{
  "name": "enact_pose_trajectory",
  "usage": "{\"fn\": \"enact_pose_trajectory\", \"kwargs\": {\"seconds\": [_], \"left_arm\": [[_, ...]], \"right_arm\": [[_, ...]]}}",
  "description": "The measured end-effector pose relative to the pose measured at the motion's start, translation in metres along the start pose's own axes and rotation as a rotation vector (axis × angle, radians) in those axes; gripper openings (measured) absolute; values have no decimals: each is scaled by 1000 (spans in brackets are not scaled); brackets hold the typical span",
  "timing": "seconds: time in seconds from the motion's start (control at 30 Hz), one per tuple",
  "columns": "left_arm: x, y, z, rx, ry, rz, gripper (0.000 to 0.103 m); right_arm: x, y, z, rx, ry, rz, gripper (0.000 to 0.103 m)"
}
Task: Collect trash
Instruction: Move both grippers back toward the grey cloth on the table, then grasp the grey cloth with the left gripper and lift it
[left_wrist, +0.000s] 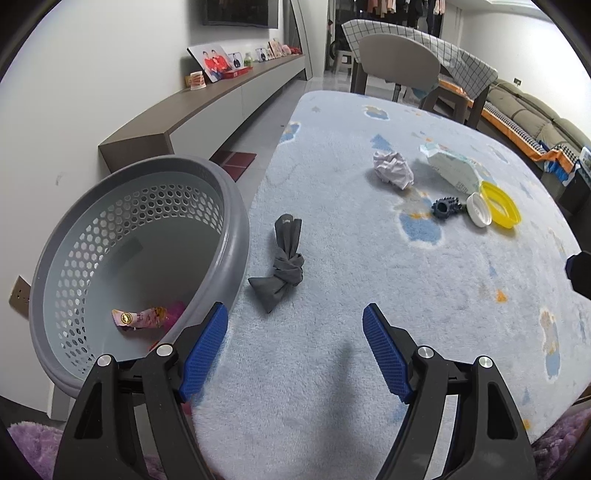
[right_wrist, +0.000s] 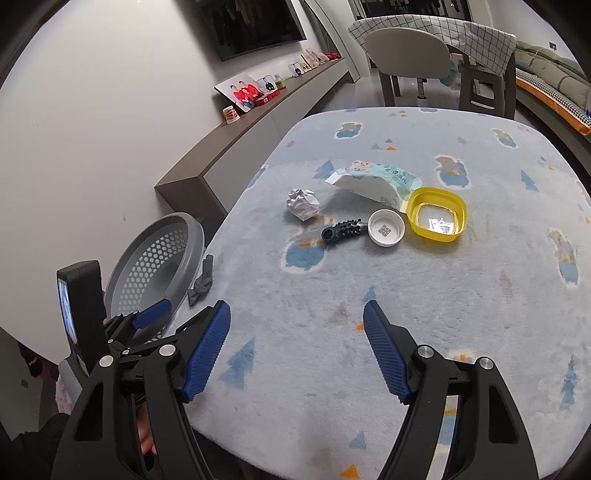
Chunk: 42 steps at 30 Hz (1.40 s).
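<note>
Hovering over the table's near edge, left gripper (left_wrist: 295, 332) and right gripper (right_wrist: 297, 328), jaws spread wide, both empty. Grey basket (left_wrist: 236, 206) tilted against left edge, pink wrapper (left_wrist: 138, 318) inside. Knotted grey sock (left_wrist: 282, 264) just beside basket. Crumpled paper (right_wrist: 303, 203), wipes pack (right_wrist: 373, 181), white lid (right_wrist: 386, 227), yellow container (right_wrist: 437, 214) clustered mid-table.
</note>
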<state>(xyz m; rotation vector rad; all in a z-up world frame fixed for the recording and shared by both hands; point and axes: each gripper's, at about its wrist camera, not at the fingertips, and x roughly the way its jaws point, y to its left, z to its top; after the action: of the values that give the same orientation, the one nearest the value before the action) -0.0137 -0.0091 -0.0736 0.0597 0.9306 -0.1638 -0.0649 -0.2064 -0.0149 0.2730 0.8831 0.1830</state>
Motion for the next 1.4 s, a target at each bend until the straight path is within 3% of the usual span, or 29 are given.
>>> {"fn": "enact_pose_trajectory", "kwargs": {"seconds": [0.23,0.9,1.13,1.2,1.4], "left_arm": [[12,-6,2,17,23,-6,74],[53,-27,48,44,41,20,73],[59,-42,60,92,44,4,50],[60,-45,61,104,47,-10,37],[56,-54,57,136,47,-25,28]], "right_arm": [[7,-16,-3,58,37,13,71],[-10,-27,-3,99,8,43,71],[-7,-32,-4,108,10,27,71],[-6,-33,-4,112,13,20,71],[0,-38,-5,112,20,-7,71]]}}
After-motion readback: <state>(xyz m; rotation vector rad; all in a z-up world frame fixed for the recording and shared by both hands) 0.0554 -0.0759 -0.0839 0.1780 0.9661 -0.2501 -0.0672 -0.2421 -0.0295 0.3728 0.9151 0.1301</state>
